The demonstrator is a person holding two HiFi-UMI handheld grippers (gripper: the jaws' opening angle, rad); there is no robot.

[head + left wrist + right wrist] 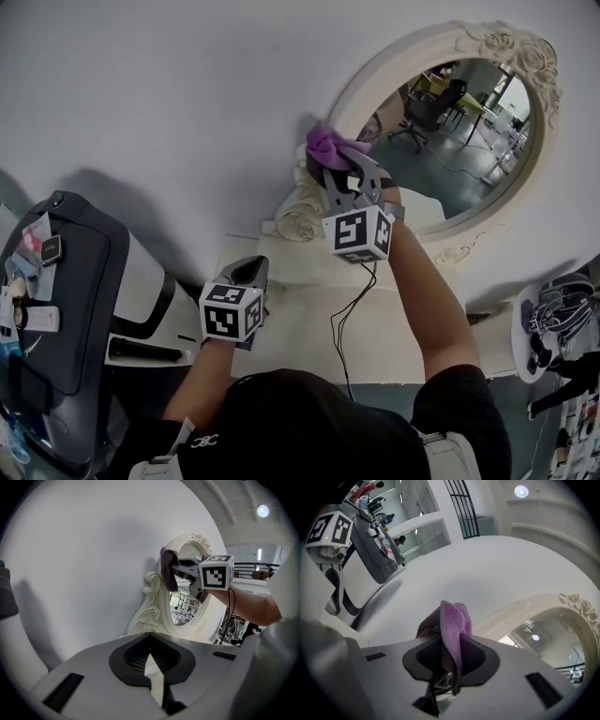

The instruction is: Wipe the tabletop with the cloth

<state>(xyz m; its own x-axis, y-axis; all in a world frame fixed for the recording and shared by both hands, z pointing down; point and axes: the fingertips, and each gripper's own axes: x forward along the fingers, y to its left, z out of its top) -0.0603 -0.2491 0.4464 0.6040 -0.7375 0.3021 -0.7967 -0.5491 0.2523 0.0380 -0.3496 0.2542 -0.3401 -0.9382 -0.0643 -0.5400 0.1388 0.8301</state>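
Where the head view looks down past the person's head, the right claw (337, 171) is raised at the far side of the scene. It is closed on a bunched purple cloth (326, 145). The cloth sits at the left edge of the ornate cream frame of an oval mirror (495, 42), up off the white bench (300, 323). Whether it presses on the frame cannot be told from here. The left claw (251, 268) is nearer and further left, low over the bench, with its marker cube (230, 319) towards the person. A thin black cable (343, 323) hangs from the right claw down across the bench. A grey and white object (89, 281) stands at the left.

In the left gripper view, the left claw (152, 660) has its jaws together except for a narrow pale slit, and nothing is between them. Beyond them, further right, the right claw (177, 569) holds the cloth (166, 569) against the upper part of the mirror frame (157, 603). The plain white wall (70, 559) fills the left.

In the right gripper view, the right claw (447, 665) grips the cloth (452, 625) between its jaws. A fold of purple pile stands up above them and a tail of it hangs below. The mirror frame (525, 609) curves away to the right, and the left claw's cube (329, 529) shows at the far upper left.
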